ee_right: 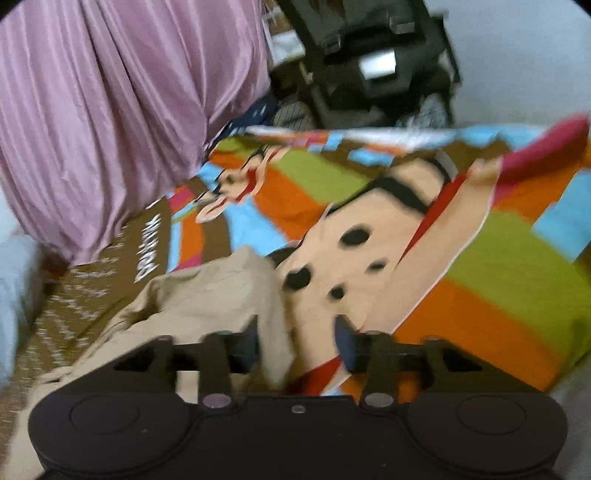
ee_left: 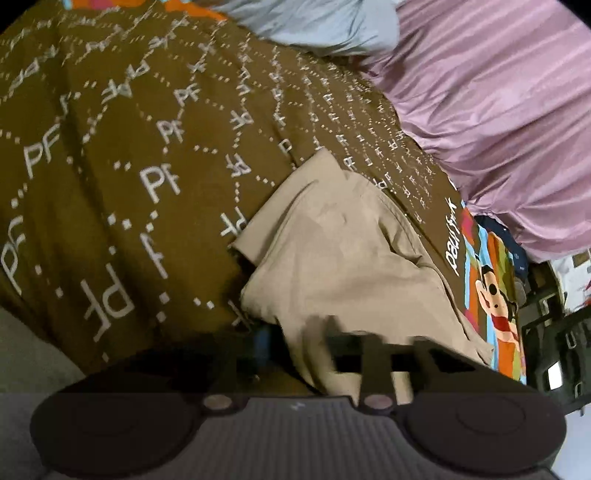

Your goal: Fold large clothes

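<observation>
A brown bedspread printed with white dotted lines and "PF" letters point(ee_left: 110, 166) covers the bed on the left of the left wrist view. A crumpled beige cotton garment point(ee_left: 332, 251) lies on it toward the bed's right edge, where the cover turns into bright stripes with a cartoon monkey point(ee_left: 495, 291). Beyond that edge hangs a pink satin curtain point(ee_left: 498, 110), and a pale blue cloth point(ee_left: 314, 22) lies at the far end. The left gripper point(ee_left: 295, 343) is low in the picture; beige cloth drapes between its fingers, but blur hides whether the pads press on it, so I cannot tell if it grips.

In the right wrist view the pink curtain point(ee_right: 110, 110) is on the left, a dark metal rack point(ee_right: 369, 62) stands beyond the bed's far edge, and the beige garment point(ee_right: 207, 295) lies on the striped monkey cover point(ee_right: 498, 266). The right gripper point(ee_right: 295, 343) has its fingers apart, with the cloth's edge hanging between them beside the left finger point(ee_right: 247, 343); the right finger point(ee_right: 347, 343) stands clear of it.
</observation>
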`<state>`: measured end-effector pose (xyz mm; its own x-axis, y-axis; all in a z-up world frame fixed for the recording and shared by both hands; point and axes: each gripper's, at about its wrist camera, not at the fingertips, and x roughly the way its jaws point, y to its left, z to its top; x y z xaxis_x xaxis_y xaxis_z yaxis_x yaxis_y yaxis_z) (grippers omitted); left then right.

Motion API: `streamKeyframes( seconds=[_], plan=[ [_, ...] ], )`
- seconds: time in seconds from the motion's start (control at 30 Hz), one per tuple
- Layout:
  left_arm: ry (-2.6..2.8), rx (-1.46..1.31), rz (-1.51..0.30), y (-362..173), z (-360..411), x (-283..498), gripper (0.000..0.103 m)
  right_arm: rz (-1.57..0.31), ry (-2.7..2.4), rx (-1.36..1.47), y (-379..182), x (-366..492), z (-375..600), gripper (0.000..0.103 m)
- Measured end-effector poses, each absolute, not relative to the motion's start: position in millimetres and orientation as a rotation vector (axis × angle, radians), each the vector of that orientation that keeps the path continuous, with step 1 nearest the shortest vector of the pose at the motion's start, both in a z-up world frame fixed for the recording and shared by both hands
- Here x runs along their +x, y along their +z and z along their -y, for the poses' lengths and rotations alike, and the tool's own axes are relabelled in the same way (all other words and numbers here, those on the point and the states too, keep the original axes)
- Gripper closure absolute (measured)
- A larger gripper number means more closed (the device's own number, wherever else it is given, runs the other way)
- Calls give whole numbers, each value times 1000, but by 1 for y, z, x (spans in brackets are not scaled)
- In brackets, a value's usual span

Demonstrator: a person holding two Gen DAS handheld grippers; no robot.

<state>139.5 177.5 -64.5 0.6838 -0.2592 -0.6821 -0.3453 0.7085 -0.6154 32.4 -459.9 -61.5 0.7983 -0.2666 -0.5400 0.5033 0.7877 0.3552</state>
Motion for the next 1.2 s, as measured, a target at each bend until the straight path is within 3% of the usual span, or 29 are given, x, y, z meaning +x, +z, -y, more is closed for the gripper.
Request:
streamKeyframes(
  seconds=[0.07, 0.17, 0.3, 0.37, 0.53, 0.7, 0.93, 1.2],
  plan=[
    [45, -817, -838, -64, -177, 140, 37, -442, -452, 384, -46, 34, 449, 52],
    [30, -806, -844, -66, -171, 141, 27, -374, -398, 179, -25, 44, 420, 29],
    [-18, -777, -877, -72, -163, 142, 5, -389, -147, 11, -22, 87, 365, 20],
    [-49, -736, -891, -72, -155, 147, 0, -441, -25, -41, -29, 117, 334, 20],
    [-56, -682, -907, -74, -149, 151, 0, -485, 128, -232, -56, 173, 252, 12],
    [-31, -757, -888, -77, -160, 153, 0, -537, 110, -473, -97, 180, 206, 12],
    [-9, -742, -882, -79, -159, 156, 0, -508, 78, -454, -119, 179, 206, 9],
    [2, -710, -884, -78, -155, 158, 0, -451, 125, -361, -87, 132, 226, 1]
  ],
)
